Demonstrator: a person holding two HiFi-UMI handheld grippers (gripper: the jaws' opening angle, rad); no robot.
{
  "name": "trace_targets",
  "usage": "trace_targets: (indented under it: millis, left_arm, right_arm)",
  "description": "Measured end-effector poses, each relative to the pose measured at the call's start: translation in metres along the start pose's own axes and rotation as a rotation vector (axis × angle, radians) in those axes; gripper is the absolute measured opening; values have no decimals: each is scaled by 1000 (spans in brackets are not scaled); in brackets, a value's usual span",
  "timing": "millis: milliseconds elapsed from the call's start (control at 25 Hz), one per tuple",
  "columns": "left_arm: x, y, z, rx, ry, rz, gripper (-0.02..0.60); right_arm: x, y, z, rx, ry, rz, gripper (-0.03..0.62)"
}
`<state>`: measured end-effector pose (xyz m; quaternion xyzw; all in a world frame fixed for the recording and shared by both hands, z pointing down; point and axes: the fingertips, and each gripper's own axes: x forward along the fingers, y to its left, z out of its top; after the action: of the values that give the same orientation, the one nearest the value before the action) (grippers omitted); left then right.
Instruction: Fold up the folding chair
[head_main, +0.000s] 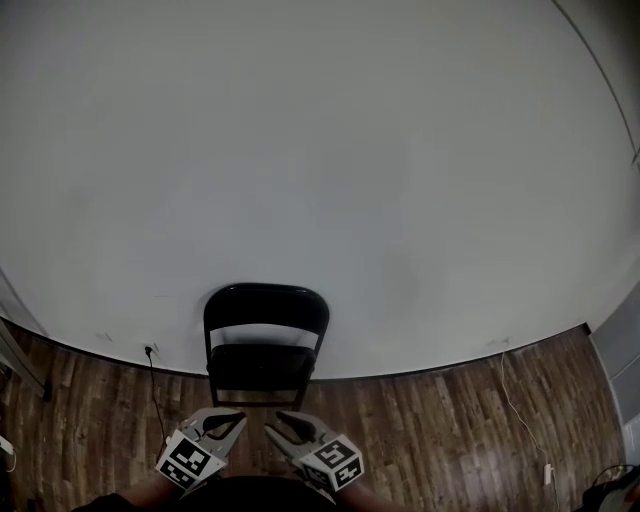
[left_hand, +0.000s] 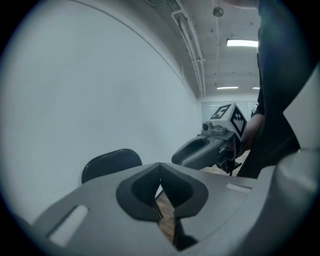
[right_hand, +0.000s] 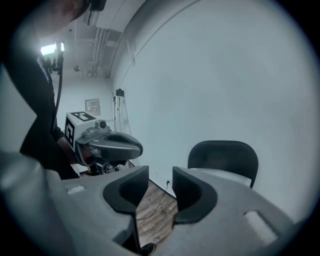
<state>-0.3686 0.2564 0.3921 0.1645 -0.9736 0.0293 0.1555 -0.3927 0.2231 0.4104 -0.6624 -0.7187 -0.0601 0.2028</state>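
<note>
A black folding chair (head_main: 265, 340) stands unfolded against the white wall, its seat facing me. Both grippers hover low in the head view, just in front of the seat and apart from it. My left gripper (head_main: 236, 420) has its jaws together with nothing between them; in the left gripper view its tips (left_hand: 160, 167) meet, with the chair's backrest (left_hand: 111, 162) beyond. My right gripper (head_main: 275, 422) stands beside it, its jaws (right_hand: 161, 175) parted by a narrow gap that holds nothing. The chair's backrest (right_hand: 223, 152) lies to the right of those jaws.
The floor is dark wood planks (head_main: 440, 430). A cable (head_main: 155, 390) runs down from a wall socket left of the chair. Another thin cable (head_main: 515, 400) trails over the floor at the right. A slanted leg or frame (head_main: 15, 362) stands at the left edge.
</note>
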Motion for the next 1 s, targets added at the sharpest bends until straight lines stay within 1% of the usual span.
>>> trace_targets:
  millis: [80,160,280,400,560,680,800,1000]
  left_arm:
    - [5,-10,12,-4,-23,-4,3]
    - [9,-21,22,-19,-43,-7,3]
    - [13,-38,35,-47,-74,-9,3]
    - [23,-51,34,-56,-85,-15,3]
    - [36,-64,26,-65,-82,-6,2]
    - [40,-72,35,-54,-74,-22,3]
    - [43,-79,25,-66,-63,-20,2]
    - [44,-84,20,-58,-63,-9,2]
  right_arm:
    - [-14,3,13,21,-52,47,111]
    - [-32,4,26,33,-105,77,46]
    - [-53,6,39,18,-166,105,-1]
    - [-59,4,31,-18,-204,113,-2]
    - [-63,-8,7,-18,-208,92,-2]
    - [-65,-9,7,-42,-212,102,-2]
    - [-68,-6,2,-40,-209,114,-2]
    - [-73,-6,-2,-49,-209,113,-2]
